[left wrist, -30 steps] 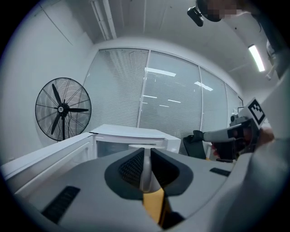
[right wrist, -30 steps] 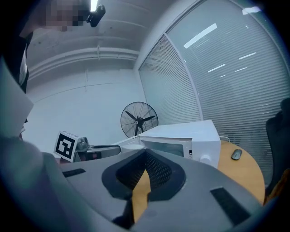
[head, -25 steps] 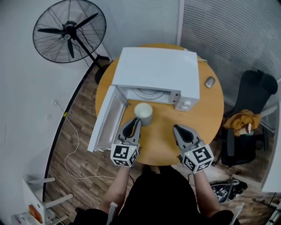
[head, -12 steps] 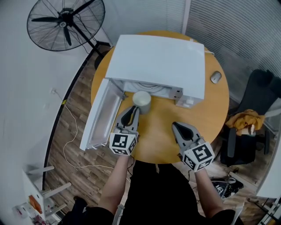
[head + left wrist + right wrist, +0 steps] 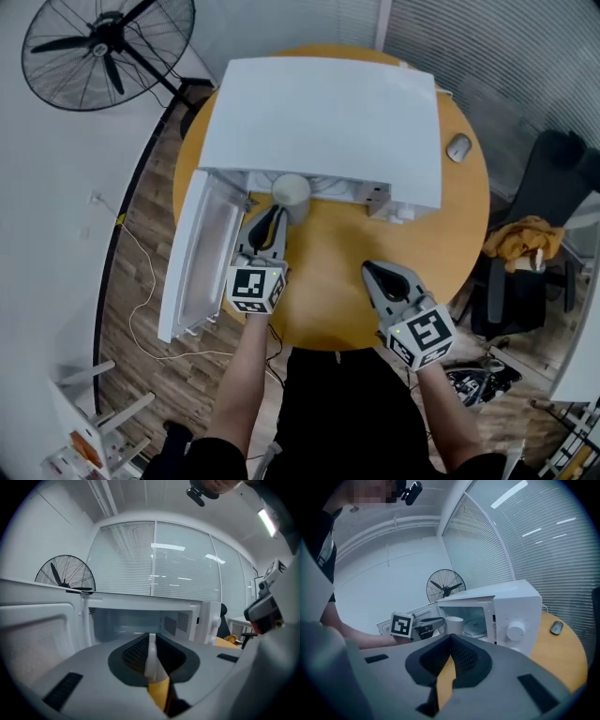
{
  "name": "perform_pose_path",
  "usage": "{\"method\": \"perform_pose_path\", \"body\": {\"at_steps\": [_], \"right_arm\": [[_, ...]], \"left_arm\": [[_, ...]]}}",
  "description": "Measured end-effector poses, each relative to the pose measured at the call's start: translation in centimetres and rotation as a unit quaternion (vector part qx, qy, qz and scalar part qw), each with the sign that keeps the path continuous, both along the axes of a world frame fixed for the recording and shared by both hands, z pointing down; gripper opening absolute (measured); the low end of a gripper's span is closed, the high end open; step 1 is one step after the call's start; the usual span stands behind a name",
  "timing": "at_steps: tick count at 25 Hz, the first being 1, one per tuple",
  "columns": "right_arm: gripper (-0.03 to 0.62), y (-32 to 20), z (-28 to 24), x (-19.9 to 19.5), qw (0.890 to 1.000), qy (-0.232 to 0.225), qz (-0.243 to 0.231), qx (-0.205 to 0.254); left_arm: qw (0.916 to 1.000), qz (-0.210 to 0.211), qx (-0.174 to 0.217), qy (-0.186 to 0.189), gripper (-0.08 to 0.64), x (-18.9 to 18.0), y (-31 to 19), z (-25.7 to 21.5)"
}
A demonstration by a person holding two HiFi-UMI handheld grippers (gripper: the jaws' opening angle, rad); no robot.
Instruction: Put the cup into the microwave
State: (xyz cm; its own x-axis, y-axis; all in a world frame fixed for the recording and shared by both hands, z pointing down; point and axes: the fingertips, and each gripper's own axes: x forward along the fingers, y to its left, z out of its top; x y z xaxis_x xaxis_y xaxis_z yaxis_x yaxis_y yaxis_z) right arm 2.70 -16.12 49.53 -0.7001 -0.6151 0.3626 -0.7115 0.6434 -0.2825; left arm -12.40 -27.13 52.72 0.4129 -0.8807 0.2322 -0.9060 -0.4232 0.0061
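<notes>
The white cup (image 5: 292, 190) stands at the mouth of the open white microwave (image 5: 323, 122), just under its top edge. My left gripper (image 5: 272, 217) is shut on the cup from the near side; in the left gripper view (image 5: 151, 644) only a thin white strip of it shows between the jaws, with the microwave cavity (image 5: 136, 620) straight ahead. The right gripper view shows the cup (image 5: 453, 624) in front of the glass turntable (image 5: 477, 625). My right gripper (image 5: 370, 270) hovers over the round wooden table (image 5: 337, 300), shut and holding nothing (image 5: 450, 641).
The microwave door (image 5: 202, 253) hangs open to the left, past the table edge. A mouse (image 5: 458, 147) lies at the table's right. A fan (image 5: 103, 42) stands on the floor at the far left, and a black chair (image 5: 553, 187) with a yellow cloth (image 5: 525, 239) at the right.
My left gripper has carried the cup forward from the table in front of the microwave to its opening. The right gripper has hardly moved.
</notes>
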Motion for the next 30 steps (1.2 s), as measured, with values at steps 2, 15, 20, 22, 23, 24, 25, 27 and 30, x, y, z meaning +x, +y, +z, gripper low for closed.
{"method": "perform_pose_path", "body": {"at_steps": [2,15,20,22,23,24,25,27,30], "right_arm": [[0.009,-0.2,0.4,-0.1,1.0,0.003,0.002,-0.007],[0.009,-1.2,1.3,-0.6,1.0,0.007,0.007,-0.022],[0.009,-1.3,1.6,-1.0,1.0,0.009,0.004,-0.026],[0.009,-1.2,1.8,-1.2,1.0,0.009,0.002,-0.028],[0.01,-1.2,1.9,-1.3,1.0,0.009,0.002,-0.03],[0.01,-1.1,2.0,-1.4,0.999,0.009,0.002,-0.031],[0.009,-1.0,2.1,-1.5,0.999,0.008,0.002,-0.033],[0.01,-1.0,2.1,-1.6,0.999,0.008,0.002,-0.035],[0.009,-0.9,2.1,-1.6,0.999,0.006,0.004,-0.037]], "left_arm": [[1.0,0.006,-0.002,-0.002,0.041,0.2,-0.8,0.6],[0.9999,0.005,0.004,0.015,0.041,0.3,-4.0,1.5],[0.9999,0.0,0.004,0.013,0.043,0.5,-4.6,2.3],[0.9999,-0.004,0.004,0.014,0.044,0.6,-4.9,2.7],[0.9999,-0.005,0.003,0.015,0.044,0.6,-5.1,2.8],[0.9999,-0.007,0.003,0.014,0.044,0.7,-5.2,2.9],[0.9999,-0.007,0.001,0.012,0.044,0.8,-5.4,3.1],[0.9999,-0.007,-0.005,0.007,0.044,0.9,-5.6,3.7],[0.9998,-0.004,-0.018,0.008,0.046,1.0,-5.8,4.6]]}}
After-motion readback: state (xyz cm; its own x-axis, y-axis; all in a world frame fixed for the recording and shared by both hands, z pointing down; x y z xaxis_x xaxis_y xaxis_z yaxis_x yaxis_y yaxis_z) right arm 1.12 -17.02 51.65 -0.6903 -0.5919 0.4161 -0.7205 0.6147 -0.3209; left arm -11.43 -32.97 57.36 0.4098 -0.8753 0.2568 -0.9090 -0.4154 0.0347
